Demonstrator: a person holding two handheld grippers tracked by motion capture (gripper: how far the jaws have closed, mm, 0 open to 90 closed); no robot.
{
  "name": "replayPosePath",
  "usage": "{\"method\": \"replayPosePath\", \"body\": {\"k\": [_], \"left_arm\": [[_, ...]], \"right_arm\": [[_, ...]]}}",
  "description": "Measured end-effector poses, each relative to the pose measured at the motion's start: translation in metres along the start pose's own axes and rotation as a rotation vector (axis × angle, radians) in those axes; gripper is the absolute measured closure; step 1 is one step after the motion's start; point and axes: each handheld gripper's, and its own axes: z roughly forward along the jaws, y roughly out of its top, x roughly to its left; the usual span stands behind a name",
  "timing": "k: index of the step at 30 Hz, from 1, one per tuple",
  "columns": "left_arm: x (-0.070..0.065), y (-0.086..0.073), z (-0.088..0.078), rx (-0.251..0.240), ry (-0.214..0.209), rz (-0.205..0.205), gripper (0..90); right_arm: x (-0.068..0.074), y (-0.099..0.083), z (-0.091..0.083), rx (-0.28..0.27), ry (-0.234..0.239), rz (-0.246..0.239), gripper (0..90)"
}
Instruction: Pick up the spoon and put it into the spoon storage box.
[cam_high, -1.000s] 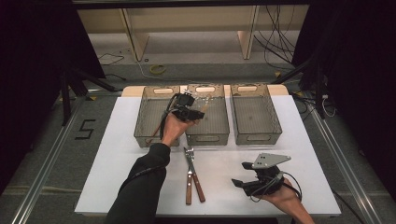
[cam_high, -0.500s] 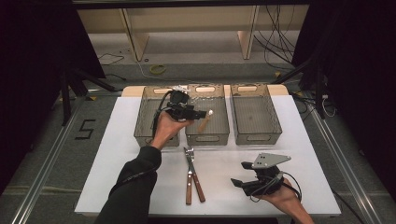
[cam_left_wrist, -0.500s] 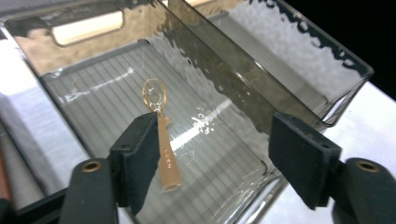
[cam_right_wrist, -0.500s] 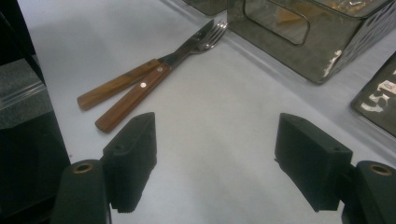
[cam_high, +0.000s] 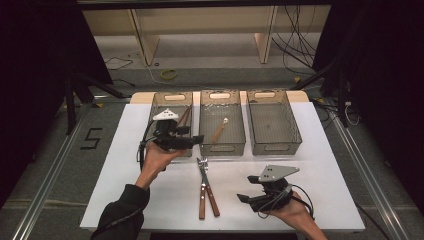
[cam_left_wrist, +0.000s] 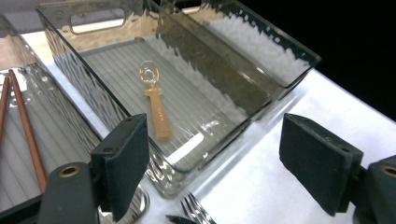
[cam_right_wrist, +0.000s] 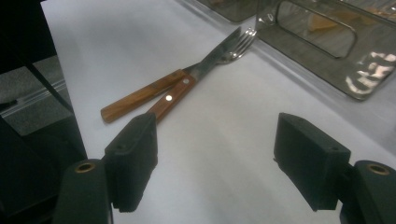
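At the near edge of the white rectangular table (cam_high: 125, 165), the right gripper (cam_high: 248, 198) hangs just above the surface in a person's hand, black jaws spread wide with only bare tabletop between them. Just beside it, toward the table's middle, a wooden-handled knife (cam_high: 214, 192) and a wooden-handled fork (cam_high: 202, 195) lie crossed near their metal ends, handles pointing at the near edge, tips close to the bins. Farther in, the left gripper (cam_high: 196, 140), gripped by a hand (cam_high: 155, 159) emerging from a dark sleeve, hovers at the near rim of the trays; its jaws have just been opening and now stand wide apart with nothing between the pads. Three clear ribbed plastic bins sit side by side along the far edge: the left bin (cam_high: 159, 104) holds two brown chopsticks (cam_left_wrist: 22, 122), the middle bin (cam_high: 236, 125) holds a small spoon with a pale wooden handle and clear bowl (cam_left_wrist: 155, 108) lying flat on its floor, and the right bin (cam_high: 295, 130) stands alongside. Beyond the table, grey floor (cam_high: 45, 165) bears a "5" mark (cam_high: 91, 138), with black stand legs, loose cables (cam_high: 300, 55) and pale wooden shelving (cam_high: 200, 22) at the back; the room's sides are dark.
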Motion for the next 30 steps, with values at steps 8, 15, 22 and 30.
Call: {"method": "replayPosePath", "body": {"k": [8,15,22,30], "left_arm": [[-0.006,-0.027,-0.016,0.009,0.012,0.053,22.8],[-0.008,-0.047,-0.028,-0.041,0.012,0.073,22.3],[-0.009,-0.065,-0.032,-0.055,0.017,0.07,21.9],[-0.013,-0.084,-0.044,-0.066,0.026,0.084,21.4]], "right_arm": [[0.006,0.006,0.01,-0.005,0.028,-0.01,32.3],[0.01,0.008,0.016,0.004,0.04,-0.021,32.9],[0.016,0.014,0.029,0.014,0.07,-0.03,35.3],[0.029,0.026,0.047,0.017,0.105,-0.05,43.9]]}}
